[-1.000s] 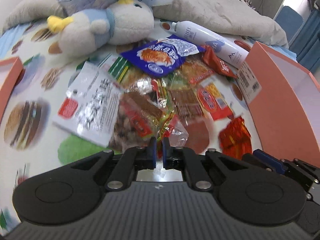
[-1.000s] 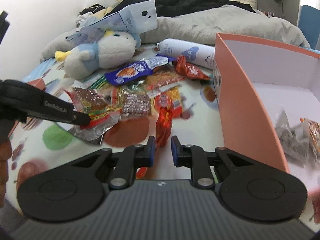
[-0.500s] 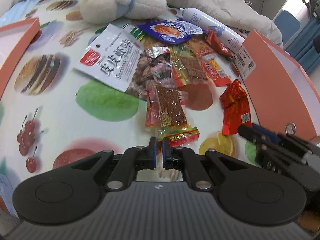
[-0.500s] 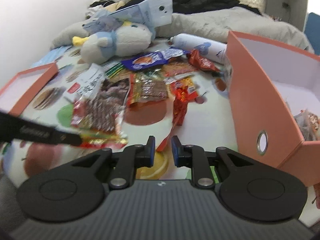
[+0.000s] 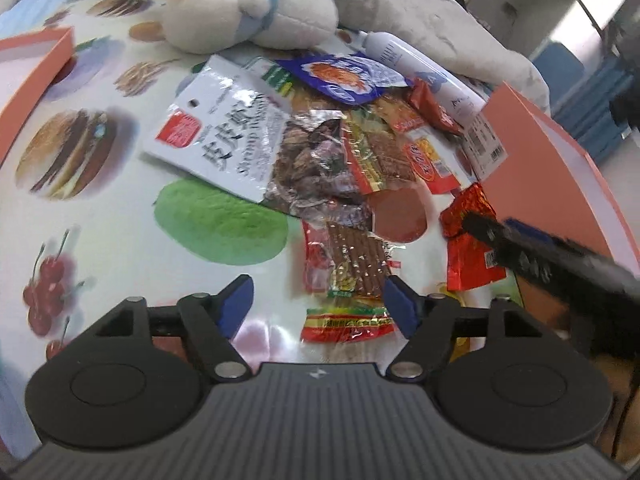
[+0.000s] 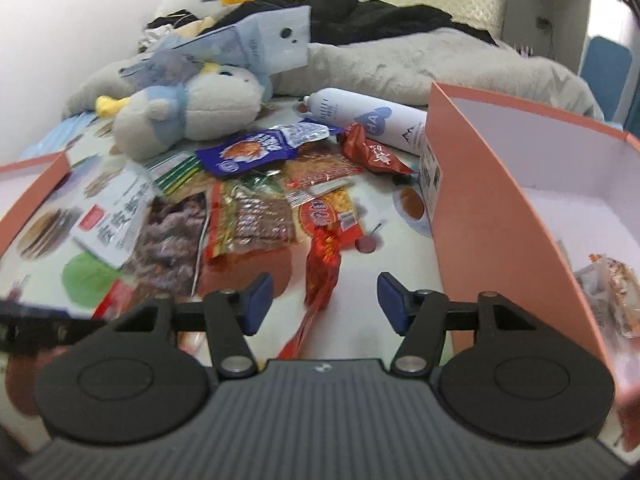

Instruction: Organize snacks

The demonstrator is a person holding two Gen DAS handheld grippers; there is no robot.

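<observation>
With both sets of fingers spread wide and holding nothing, the left gripper (image 5: 318, 306) hung low over a brown strip pack (image 5: 352, 264) at lower centre of its view, while the right gripper (image 6: 324, 298) straddled a red wrapper (image 6: 324, 256) at centre frame. Most snacks sat heaped mid-frame, touching and overlapping: a white pouch (image 5: 224, 140), a blue packet (image 5: 344, 78), a foil bag (image 5: 316, 168). At the right edge stood the orange box (image 6: 492, 184), a few packs already inside. Risk looked real here: the strip pack lay against the foil bag, so a careless pinch could drag both. Crinkly film could also slip from the pads, and the two grippers, working near each other, might bump.
</observation>
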